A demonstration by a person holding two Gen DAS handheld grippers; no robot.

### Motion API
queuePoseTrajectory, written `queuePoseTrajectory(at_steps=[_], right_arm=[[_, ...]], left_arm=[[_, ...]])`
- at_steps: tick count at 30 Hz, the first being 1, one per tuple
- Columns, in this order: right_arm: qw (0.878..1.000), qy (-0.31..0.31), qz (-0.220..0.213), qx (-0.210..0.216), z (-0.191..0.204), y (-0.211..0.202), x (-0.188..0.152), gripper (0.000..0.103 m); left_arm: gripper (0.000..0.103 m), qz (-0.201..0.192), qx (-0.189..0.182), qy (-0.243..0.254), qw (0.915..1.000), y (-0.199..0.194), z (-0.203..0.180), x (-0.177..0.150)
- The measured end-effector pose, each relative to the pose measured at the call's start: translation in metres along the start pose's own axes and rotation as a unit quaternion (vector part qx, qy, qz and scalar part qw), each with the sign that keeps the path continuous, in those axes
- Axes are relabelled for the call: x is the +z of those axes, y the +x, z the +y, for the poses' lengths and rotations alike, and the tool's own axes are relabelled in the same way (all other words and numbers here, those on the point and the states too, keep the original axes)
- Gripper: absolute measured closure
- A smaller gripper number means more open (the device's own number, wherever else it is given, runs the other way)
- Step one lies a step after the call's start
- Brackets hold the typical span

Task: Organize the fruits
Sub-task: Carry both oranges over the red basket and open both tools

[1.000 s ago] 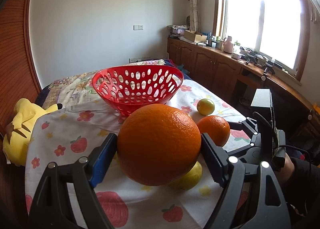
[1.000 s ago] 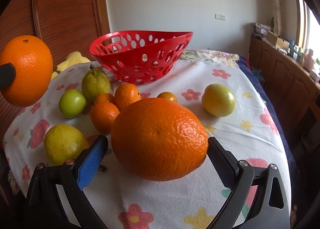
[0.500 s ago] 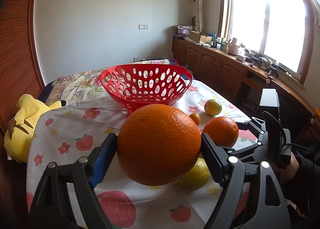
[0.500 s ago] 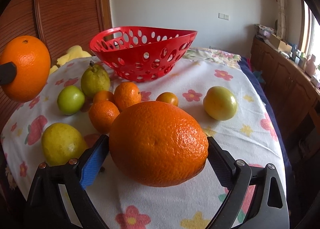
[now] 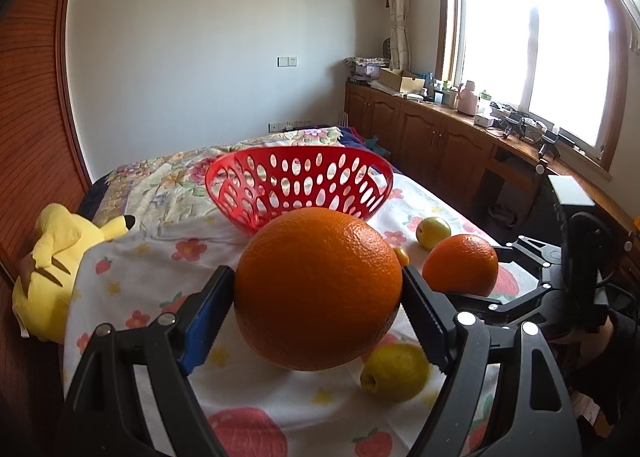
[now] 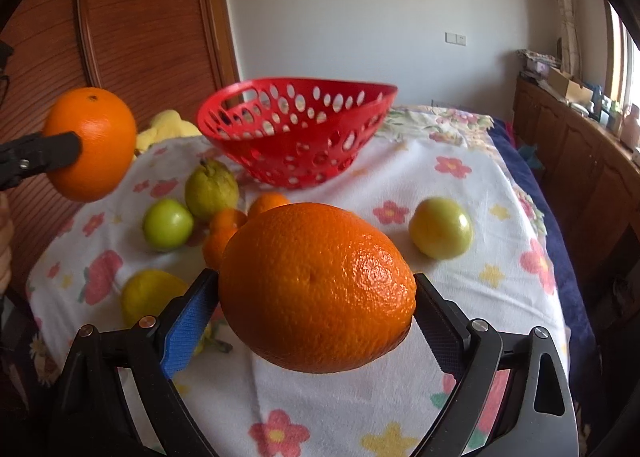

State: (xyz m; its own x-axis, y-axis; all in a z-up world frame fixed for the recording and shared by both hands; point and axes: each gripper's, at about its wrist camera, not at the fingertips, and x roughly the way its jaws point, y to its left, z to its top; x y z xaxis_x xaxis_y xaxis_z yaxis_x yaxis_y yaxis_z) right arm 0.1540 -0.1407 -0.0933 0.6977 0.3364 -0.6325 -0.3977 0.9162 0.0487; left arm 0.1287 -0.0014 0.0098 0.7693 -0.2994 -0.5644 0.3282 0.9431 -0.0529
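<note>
Left hand-held gripper (image 5: 318, 293): clamping a large orange (image 5: 318, 291), riding level above the flowered cloth (image 5: 132, 257).
Right hand-held gripper (image 6: 316, 297): gripping a second orange (image 6: 316, 287), likewise aloft.
Red basket (image 6: 296, 129): sitting ahead, apparently empty.
Handling note: carrying each orange over the rim, lowering before releasing, one at a time, avoiding loose fruit below.
</note>
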Motion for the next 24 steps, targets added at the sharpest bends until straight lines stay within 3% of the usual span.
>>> queuePoseTrajectory(at_steps=[14,24], right_arm=[[0.997,-0.014,-0.06,0.037,-0.014,-0.019,0.086,0.007],[0.997,-0.057,-0.041,0.033,-0.012,0.04,0.143,0.007]], left_arm=[[0.021,-0.004,0.003,0.009,0.9999,0.039,0.015,0.051],[0.021,0.008,0.009,0.007,0.9999,0.081,0.035,0.07]])
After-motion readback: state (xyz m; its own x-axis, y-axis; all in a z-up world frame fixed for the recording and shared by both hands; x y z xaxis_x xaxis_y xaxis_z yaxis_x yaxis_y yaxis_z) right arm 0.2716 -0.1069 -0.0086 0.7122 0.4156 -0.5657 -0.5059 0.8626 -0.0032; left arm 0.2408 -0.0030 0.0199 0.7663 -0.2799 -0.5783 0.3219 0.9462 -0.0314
